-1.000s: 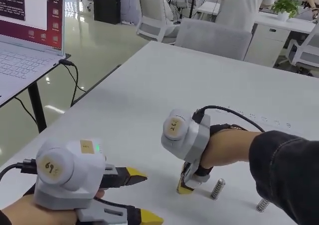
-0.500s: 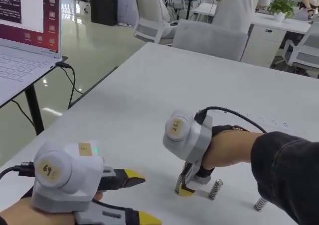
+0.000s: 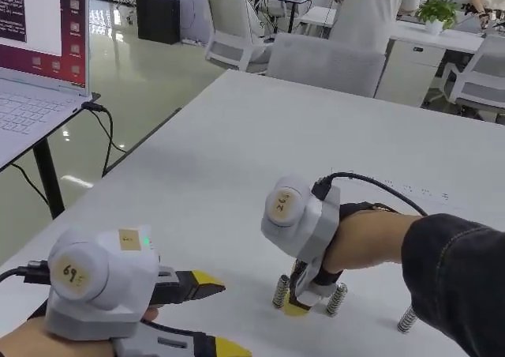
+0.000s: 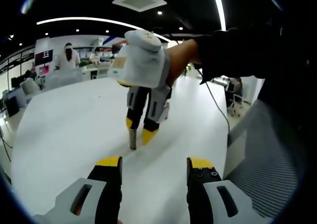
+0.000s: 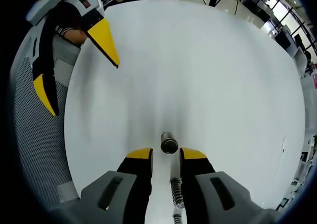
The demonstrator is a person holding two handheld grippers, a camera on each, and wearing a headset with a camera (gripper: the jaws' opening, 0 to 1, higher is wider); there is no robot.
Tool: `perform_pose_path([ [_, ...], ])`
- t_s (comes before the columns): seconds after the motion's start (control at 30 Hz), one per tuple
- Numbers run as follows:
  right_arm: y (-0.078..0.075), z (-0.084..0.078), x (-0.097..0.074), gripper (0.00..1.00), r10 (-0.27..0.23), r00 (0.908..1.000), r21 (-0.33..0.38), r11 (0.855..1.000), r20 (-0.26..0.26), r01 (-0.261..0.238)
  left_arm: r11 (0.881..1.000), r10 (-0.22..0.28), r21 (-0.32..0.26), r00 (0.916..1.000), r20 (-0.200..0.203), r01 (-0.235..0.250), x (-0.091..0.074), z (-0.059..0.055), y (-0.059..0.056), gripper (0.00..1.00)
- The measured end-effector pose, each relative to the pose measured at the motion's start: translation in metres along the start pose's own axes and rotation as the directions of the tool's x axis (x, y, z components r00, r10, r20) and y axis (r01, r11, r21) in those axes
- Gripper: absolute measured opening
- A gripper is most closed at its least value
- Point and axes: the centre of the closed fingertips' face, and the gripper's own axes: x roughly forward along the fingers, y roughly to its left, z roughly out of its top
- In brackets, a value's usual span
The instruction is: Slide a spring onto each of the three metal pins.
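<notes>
On the white table (image 3: 237, 152) three metal springs stand upright. One spring (image 3: 281, 291) (image 4: 132, 139) stands just left of my right gripper's tips, and its round top (image 5: 169, 143) lies just ahead of them. A second spring (image 3: 337, 299) (image 5: 174, 192) stands behind those tips, and a third spring (image 3: 407, 319) is further right. My right gripper (image 3: 298, 306) (image 5: 166, 153) (image 4: 139, 130) points straight down, open by a narrow gap with nothing in it. My left gripper (image 3: 218, 313) (image 4: 154, 163) (image 5: 84, 85) hovers wide open at the near left, aimed at the right one.
An open laptop (image 3: 31, 49) sits on a stand left of the table, past the table's left edge (image 3: 150, 140). A grey chair (image 3: 331, 61) stands at the far edge, with people and desks beyond. A black cable (image 3: 379, 185) trails from the right gripper.
The spring left of the right gripper's tips was hidden behind them a second ago and now stands in plain sight. The left gripper has barely moved.
</notes>
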Motion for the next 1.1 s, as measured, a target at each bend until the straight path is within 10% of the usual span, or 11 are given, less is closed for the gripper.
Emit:
perform_pose_path([
  [1.1,0.021,-0.006,-0.020,0.19,-0.029,0.9950,0.070,0.997,0.095,0.023,1.000,-0.009,0.017,0.9999,-0.008,0.009,0.000,0.000,-0.003,0.47],
])
